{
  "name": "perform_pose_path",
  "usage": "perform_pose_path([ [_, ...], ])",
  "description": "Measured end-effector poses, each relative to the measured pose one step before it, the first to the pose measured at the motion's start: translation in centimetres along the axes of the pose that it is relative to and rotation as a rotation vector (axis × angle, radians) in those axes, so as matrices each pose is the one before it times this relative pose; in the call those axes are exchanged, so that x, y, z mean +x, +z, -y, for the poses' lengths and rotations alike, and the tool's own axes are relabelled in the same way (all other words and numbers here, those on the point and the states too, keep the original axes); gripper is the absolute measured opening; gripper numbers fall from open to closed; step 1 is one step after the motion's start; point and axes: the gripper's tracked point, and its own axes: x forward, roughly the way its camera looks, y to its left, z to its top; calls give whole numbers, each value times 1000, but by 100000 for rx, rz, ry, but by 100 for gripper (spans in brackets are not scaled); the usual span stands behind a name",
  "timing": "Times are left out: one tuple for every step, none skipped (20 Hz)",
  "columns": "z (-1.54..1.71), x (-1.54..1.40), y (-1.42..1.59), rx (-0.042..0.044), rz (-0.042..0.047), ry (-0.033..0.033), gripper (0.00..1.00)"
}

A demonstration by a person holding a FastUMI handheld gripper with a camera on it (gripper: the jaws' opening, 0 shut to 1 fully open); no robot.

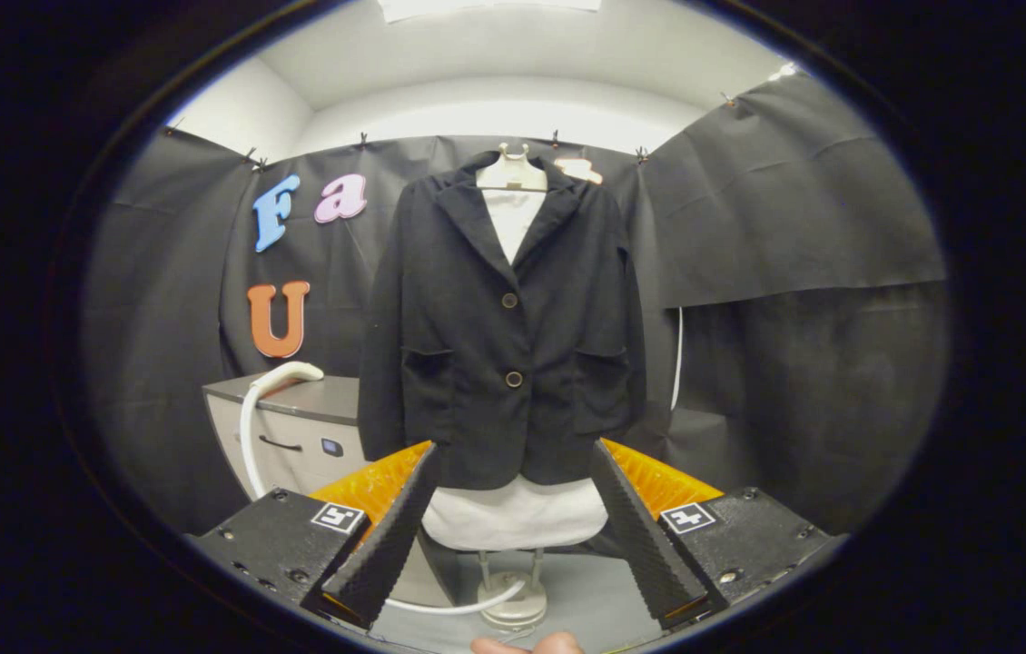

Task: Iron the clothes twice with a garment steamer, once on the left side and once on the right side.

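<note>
A black buttoned jacket (504, 336) hangs on a white mannequin torso (513, 510) straight ahead, beyond the fingers. The torso stands on a pole with a round base (513, 607) on the floor. A white steamer head (288, 372) lies on top of a grey cabinet (295, 427) left of the jacket, and its white hose (247, 445) drops down the cabinet front and runs along the floor toward the base. My gripper (513, 522) is open, its fingers wide apart with nothing between them, well short of the jacket and to the right of the steamer.
Black cloth walls close the booth on the left, back and right. A thin white cord (678, 359) hangs behind the jacket's right side. Grey floor (586, 599) lies between the fingers and the mannequin base. A fingertip (527, 645) shows below the fingers.
</note>
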Motion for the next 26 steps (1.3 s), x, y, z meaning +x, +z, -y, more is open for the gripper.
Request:
perform_pose_path([
  [-1317,-46,90,71,339,1054,100],
  [-1463,107,161,44,342,1156,100],
  [-1536,194,260,-65,449,1950,100],
  [-1595,172,83,-603,480,1860,100],
  [-1541,149,257,-1281,492,2088,100],
  [-1565,333,219,-1491,685,2437,100],
  [-1507,406,390,-1381,727,2617,100],
  [-1385,669,245,-939,328,2833,100],
  [-1411,850,387,-365,79,2632,100],
  [-1553,994,411,-20,427,3399,100],
  [-1258,1166,624,-168,480,2523,100],
  [-1038,1182,496,-307,381,2419,100],
  [-1120,1463,353,-427,-250,2369,100],
  [-1199,1531,252,-199,-248,2692,100],
  [-1047,1634,296,282,-412,2215,100],
  [-1051,1803,295,878,-357,2618,100],
  [-1033,1858,380,1280,-513,2325,100],
  [-919,1904,223,1085,-851,2485,100],
  [-952,1939,211,596,-1551,2287,100],
  [-874,1906,181,201,-1564,2587,100],
  [-796,1901,342,118,-1300,2284,100],
  [-748,1908,97,238,-1869,2008,100],
  [-863,1893,95,659,-1532,2327,100],
  [-757,1609,25,925,-2034,1995,100],
  [-887,1667,71,892,-2210,2180,100],
  [-557,1464,-388,715,-2560,1392,100],
])
